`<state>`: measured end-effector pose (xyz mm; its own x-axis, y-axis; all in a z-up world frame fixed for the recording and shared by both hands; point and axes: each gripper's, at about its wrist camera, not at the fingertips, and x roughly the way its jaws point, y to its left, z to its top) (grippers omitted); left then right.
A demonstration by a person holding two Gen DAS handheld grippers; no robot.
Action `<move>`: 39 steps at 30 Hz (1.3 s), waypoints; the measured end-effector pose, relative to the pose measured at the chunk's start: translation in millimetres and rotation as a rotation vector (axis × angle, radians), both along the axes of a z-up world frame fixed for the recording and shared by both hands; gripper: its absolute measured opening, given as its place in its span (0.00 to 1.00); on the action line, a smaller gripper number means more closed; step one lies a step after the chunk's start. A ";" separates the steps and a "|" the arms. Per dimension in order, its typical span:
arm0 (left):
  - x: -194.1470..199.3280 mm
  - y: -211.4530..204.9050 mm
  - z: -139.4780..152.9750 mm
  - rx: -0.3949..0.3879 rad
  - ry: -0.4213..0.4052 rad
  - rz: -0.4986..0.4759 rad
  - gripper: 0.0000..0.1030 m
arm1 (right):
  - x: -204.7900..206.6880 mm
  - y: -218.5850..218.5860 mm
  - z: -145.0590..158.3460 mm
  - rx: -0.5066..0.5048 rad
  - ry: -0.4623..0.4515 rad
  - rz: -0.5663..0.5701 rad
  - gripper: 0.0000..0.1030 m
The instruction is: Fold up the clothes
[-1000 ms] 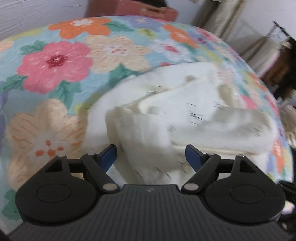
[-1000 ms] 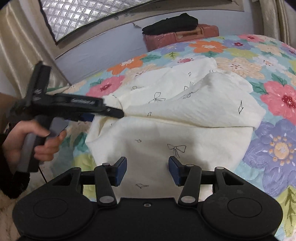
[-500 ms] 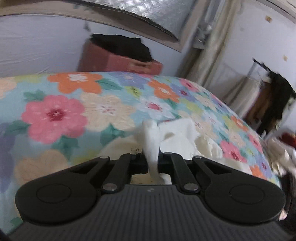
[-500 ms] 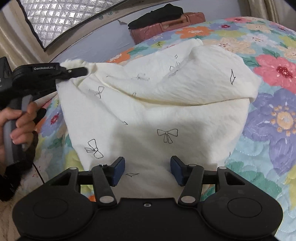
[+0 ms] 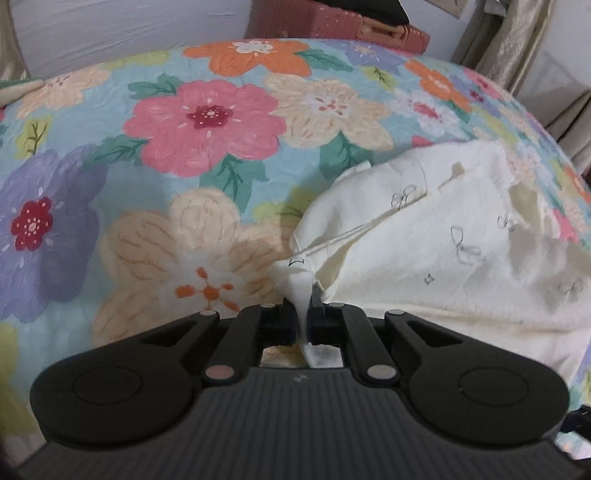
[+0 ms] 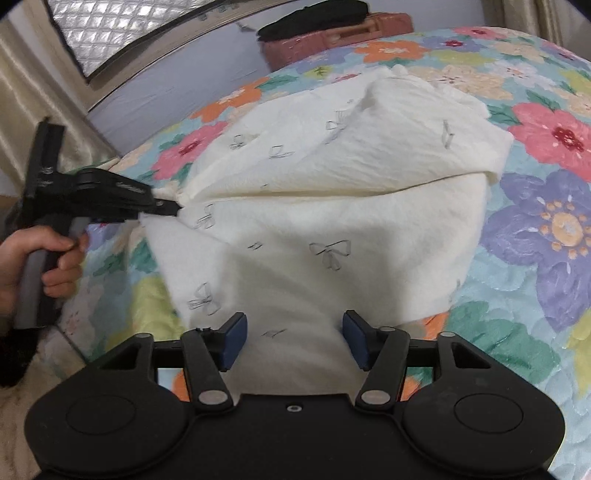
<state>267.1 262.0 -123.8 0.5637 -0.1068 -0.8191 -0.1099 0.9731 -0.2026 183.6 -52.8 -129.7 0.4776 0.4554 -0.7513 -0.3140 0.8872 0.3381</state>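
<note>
A cream garment with small black bow prints (image 6: 332, 206) lies partly folded on a floral bedspread (image 6: 546, 236). My left gripper (image 5: 303, 317) is shut on a bunched corner of the garment (image 5: 424, 240), low over the bedspread (image 5: 184, 147). In the right wrist view the left gripper (image 6: 162, 206) holds that corner at the garment's left side. My right gripper (image 6: 293, 332) is open, its blue pads (image 6: 232, 332) either side of the garment's near edge, which lies between them unpinched.
A reddish-brown suitcase (image 6: 332, 37) with a dark item on top stands behind the bed by the wall. Beige curtains (image 5: 517, 37) hang at the right. A quilted silver window cover (image 6: 110, 29) is at upper left.
My left gripper closed on the garment's corner, lifted it, then brought it down and to the left. My right gripper stayed open at the near edge.
</note>
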 end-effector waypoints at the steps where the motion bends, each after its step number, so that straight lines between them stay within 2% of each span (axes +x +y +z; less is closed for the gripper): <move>1: -1.2 -0.4 1.5 0.011 0.002 -0.007 0.06 | 0.3 3.3 -2.3 -0.025 0.003 0.024 0.67; 4: -8.1 4.1 9.7 0.001 0.014 -0.017 0.08 | -1.5 11.3 -8.1 -0.090 -0.017 0.078 0.68; 6: -15.4 13.7 15.6 -0.062 0.026 -0.014 0.08 | -0.7 10.8 -1.0 -0.086 -0.008 0.076 0.68; 8: -21.5 23.3 26.9 -0.133 -0.001 -0.004 0.08 | 1.0 7.6 17.0 -0.067 -0.022 0.094 0.68; 11: -21.3 29.0 49.2 -0.213 -0.058 -0.016 0.08 | 10.0 2.6 58.7 -0.034 -0.119 0.143 0.68; 15: 9.7 5.0 65.4 -0.216 -0.038 -0.090 0.13 | 57.4 6.8 103.6 -0.065 -0.178 0.223 0.68; 18: 26.0 -5.8 81.3 -0.188 -0.073 -0.088 0.19 | 102.8 16.6 110.5 -0.166 -0.160 0.269 0.68; 19: 28.7 -5.7 86.7 -0.170 -0.097 -0.069 0.22 | 117.0 19.2 108.8 -0.198 -0.146 0.277 0.68; 21: 32.3 -2.3 90.9 -0.138 -0.135 -0.025 0.37 | 144.3 24.3 101.8 -0.243 -0.104 0.287 0.68; 22: 34.4 -0.7 88.1 -0.132 -0.143 -0.011 0.38 | 155.4 25.8 98.8 -0.247 -0.079 0.289 0.68; 25: 40.2 -2.9 61.3 -0.176 -0.157 -0.055 0.38 | 182.6 30.0 83.4 -0.247 -0.009 0.302 0.68; 28: 45.1 -7.2 24.3 -0.255 -0.102 -0.081 0.38 | 205.9 35.2 63.9 -0.276 0.032 0.311 0.68; 30: 49.2 -9.1 9.3 -0.281 -0.076 -0.097 0.38 | 215.3 35.5 49.9 -0.294 0.052 0.294 0.68; 34: 53.5 -9.6 7.3 -0.301 -0.095 -0.121 0.38 | 234.9 31.1 29.9 -0.258 0.096 0.247 0.68; 37: 52.9 -5.9 3.5 -0.362 -0.084 -0.128 0.38 | 243.7 30.8 21.0 -0.254 0.095 0.241 0.68; 38: 53.4 -4.8 1.2 -0.381 -0.075 -0.128 0.38 | 244.7 32.0 18.2 -0.246 0.096 0.258 0.66; 39: 53.5 -3.1 -0.9 -0.396 -0.067 -0.124 0.38 | 244.6 33.7 16.8 -0.242 0.097 0.289 0.47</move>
<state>320.7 258.9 -124.8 0.5775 -0.4765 -0.6629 0.0298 0.8237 -0.5662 428.1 -19.1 -112.9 0.2773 0.3651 -0.8887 -0.5393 0.8246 0.1705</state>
